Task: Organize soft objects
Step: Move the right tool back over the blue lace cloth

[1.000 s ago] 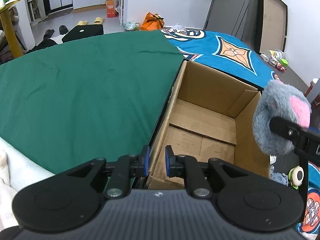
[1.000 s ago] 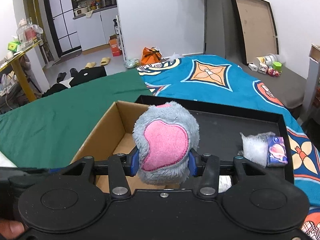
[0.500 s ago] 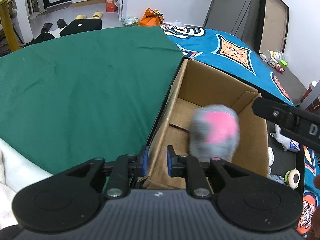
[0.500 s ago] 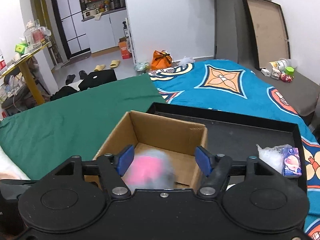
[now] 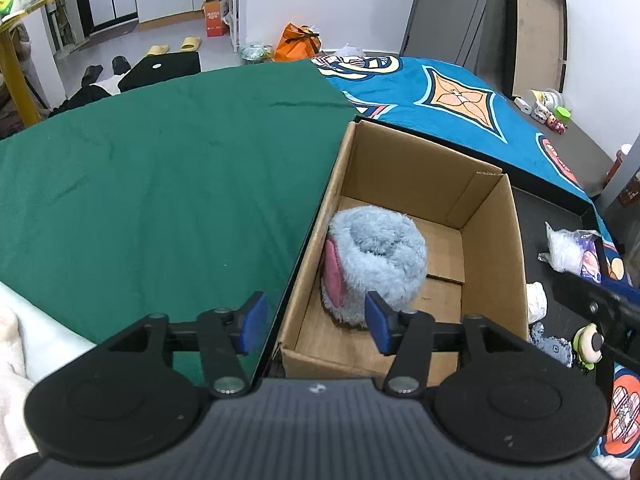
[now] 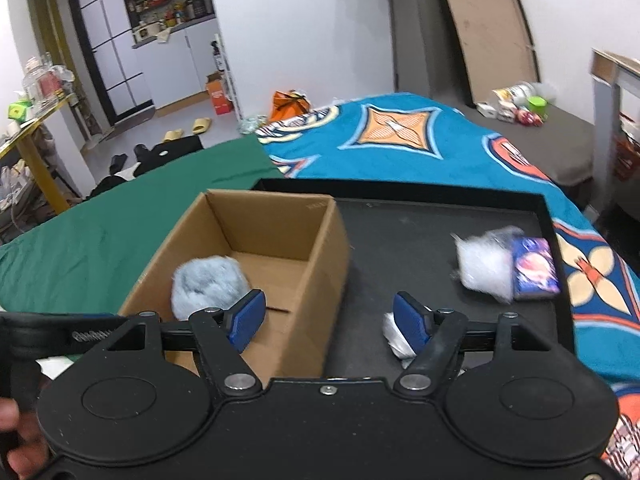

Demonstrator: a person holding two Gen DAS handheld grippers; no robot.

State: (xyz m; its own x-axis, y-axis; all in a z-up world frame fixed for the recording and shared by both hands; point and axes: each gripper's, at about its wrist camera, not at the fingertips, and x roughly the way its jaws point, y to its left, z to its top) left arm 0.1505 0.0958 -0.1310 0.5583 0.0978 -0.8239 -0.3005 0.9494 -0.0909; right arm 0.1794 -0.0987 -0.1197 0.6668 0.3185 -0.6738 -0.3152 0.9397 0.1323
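Note:
A grey-blue plush toy [image 5: 376, 264] with a pink patch lies on the floor of the open cardboard box [image 5: 492, 240], against its left wall. It also shows in the right wrist view as the plush toy [image 6: 208, 284] inside the box [image 6: 320, 256]. My left gripper [image 5: 315, 326] hovers at the box's near left corner. Its jaws are opening; the box wall stands between them in the picture and no pad presses on it. My right gripper [image 6: 329, 322] is open and holds nothing, above the box's right wall and the black tray [image 6: 420, 240].
On the tray lie a white fluffy bag with a blue pack [image 6: 486, 270], a crumpled white piece [image 6: 394, 336], a small blue plush [image 5: 552, 346] and a green big-eyed toy [image 5: 588, 346]. A green cloth [image 5: 160, 180] spreads to the left, a blue patterned blanket [image 5: 460, 96] behind.
The right gripper opened and let the plush toy go; it dropped into the box and lies still. The right gripper drifted right over the tray. The left jaws went from shut to apart.

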